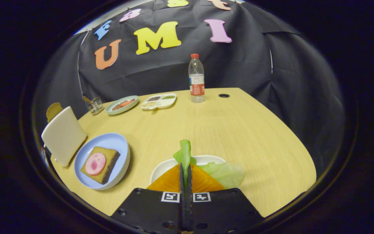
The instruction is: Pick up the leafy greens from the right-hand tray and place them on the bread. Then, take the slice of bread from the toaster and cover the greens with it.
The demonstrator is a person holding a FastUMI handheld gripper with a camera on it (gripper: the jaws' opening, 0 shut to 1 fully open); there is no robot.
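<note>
My gripper (185, 169) is shut on a green lettuce leaf (185, 153), which sticks up past the fingertips. Under the fingers lies a white tray (164, 166) holding an orange sheet (203, 183) and more pale leafy greens (226, 174) to the right. To the left stands a blue plate (114, 141) with a slice of bread (104, 169) topped by a pink round of ham (95, 163). Further left is the white toaster (63, 135), a slice of bread (54, 111) poking out behind its top.
At the back of the wooden table (232, 130) stand a water bottle (196, 79), a divided white dish (159, 101), a green plate of food (122, 104) and a small wire rack (94, 104). A cable hole (224, 95) sits near the bottle.
</note>
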